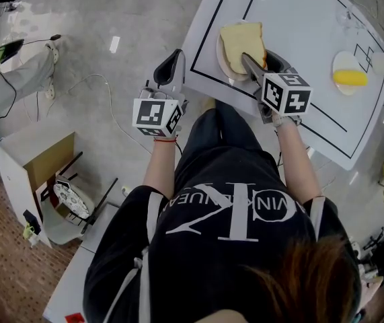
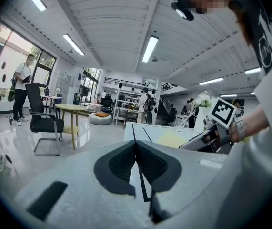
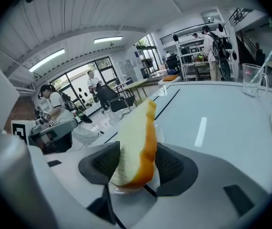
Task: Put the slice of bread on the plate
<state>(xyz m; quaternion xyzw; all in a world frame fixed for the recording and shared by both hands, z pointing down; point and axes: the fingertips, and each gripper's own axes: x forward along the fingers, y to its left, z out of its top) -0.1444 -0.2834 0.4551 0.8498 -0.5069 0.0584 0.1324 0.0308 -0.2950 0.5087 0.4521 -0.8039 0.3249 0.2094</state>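
Above black shirt (image 1: 232, 221), pinches left gripper (image 2: 136, 144) empty; straddles light, squashy bread (image 1: 242, 42), right gripper (image 3: 136, 147) wide, on one-o'clock plate (image 1: 220, 54); likely favours crust-edge hold.

White table (image 1: 299, 19), clear glass (image 3: 252, 80)

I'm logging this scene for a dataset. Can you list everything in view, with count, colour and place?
table: one, white with black lines, in front of the person
near plate: one, white, by the table's near edge
bread slice: one, pale with an orange-brown crust, on the near plate
far plate: one, white, further right on the table
yellow item: one, on the far plate; kind unclear
glass: one, clear, on the table's far side
box: one, white outside and brown inside, on the floor at left
left tongs: grey, shut, empty, beside the table's edge
right tongs: grey, open, either side of the bread slice
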